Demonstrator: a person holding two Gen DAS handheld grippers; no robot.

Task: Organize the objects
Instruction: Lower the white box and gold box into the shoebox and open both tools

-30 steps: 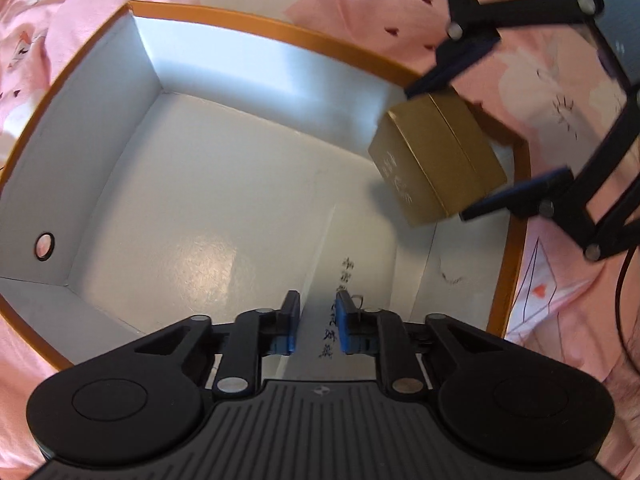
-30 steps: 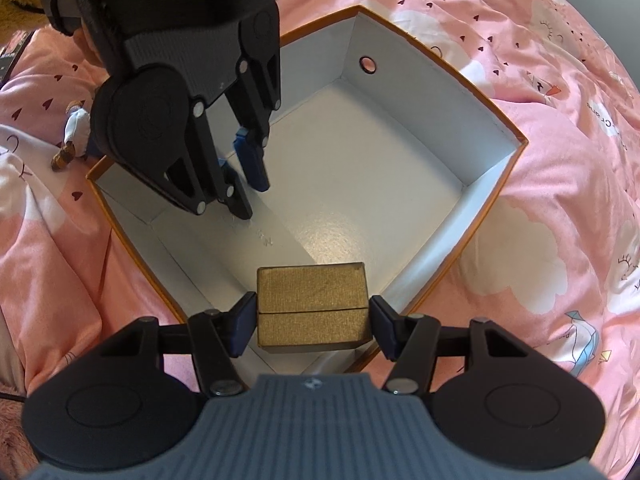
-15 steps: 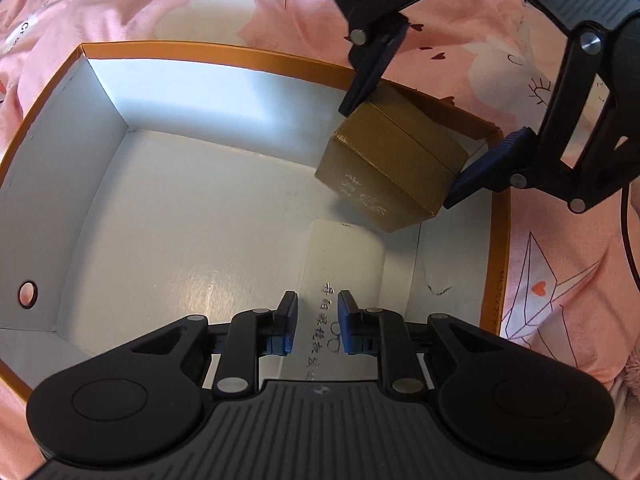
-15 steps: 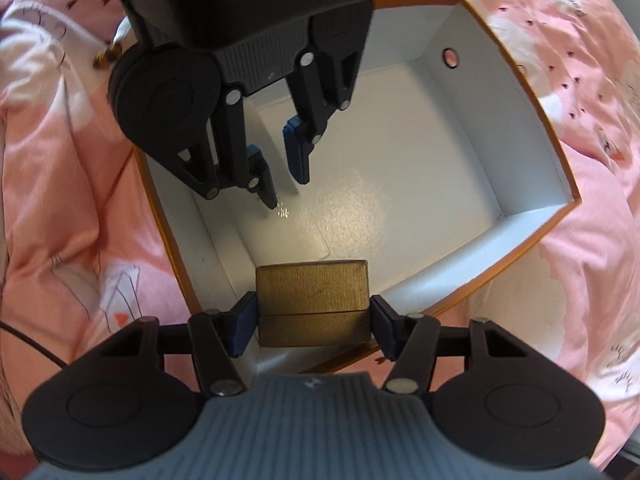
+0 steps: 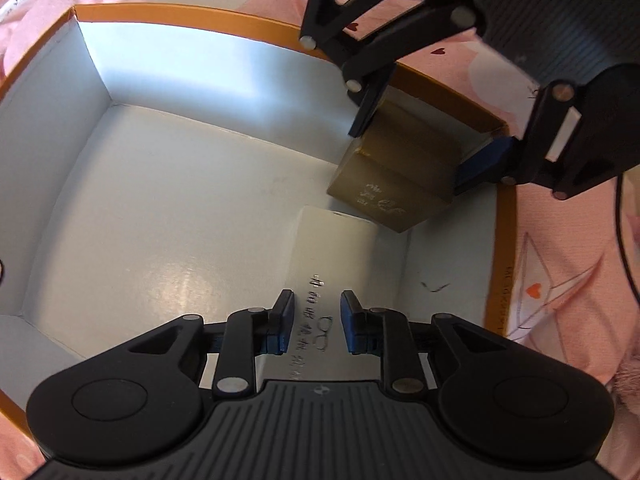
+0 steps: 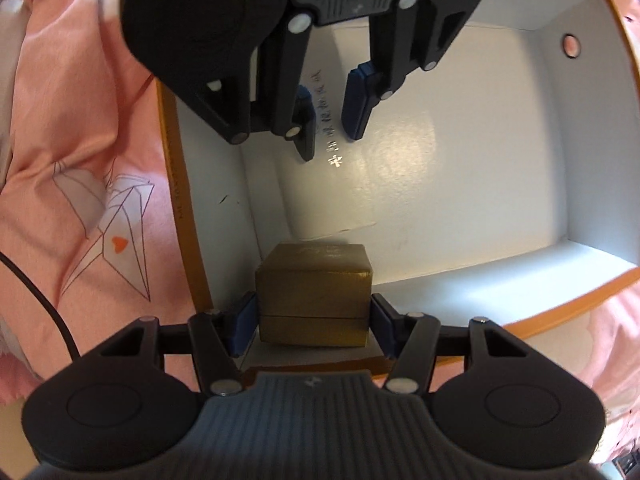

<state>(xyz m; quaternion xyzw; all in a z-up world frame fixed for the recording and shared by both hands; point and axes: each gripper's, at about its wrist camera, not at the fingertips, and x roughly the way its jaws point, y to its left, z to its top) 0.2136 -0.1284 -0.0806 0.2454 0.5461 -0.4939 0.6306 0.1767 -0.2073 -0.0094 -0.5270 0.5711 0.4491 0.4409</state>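
A small gold box [image 6: 314, 294] sits between the jaws of my right gripper [image 6: 314, 320], which is shut on it and holds it low in a corner of the big white box with an orange rim [image 6: 188, 240]. In the left wrist view the gold box [image 5: 396, 172] is at the far right corner of the big box [image 5: 240, 24], with the right gripper [image 5: 416, 144] around it. My left gripper [image 5: 316, 320] is slightly open and empty, above a flat white case with silver writing [image 5: 332, 248] on the box floor.
Pink patterned bedding [image 6: 80, 160] surrounds the big box. A black cable [image 6: 48, 300] runs across the bedding on the left of the right wrist view. The box wall has a small round hole [image 6: 570, 44].
My right gripper has carried the gold box down into the corner of the big box. My left gripper has opened a little and shifted over the white case.
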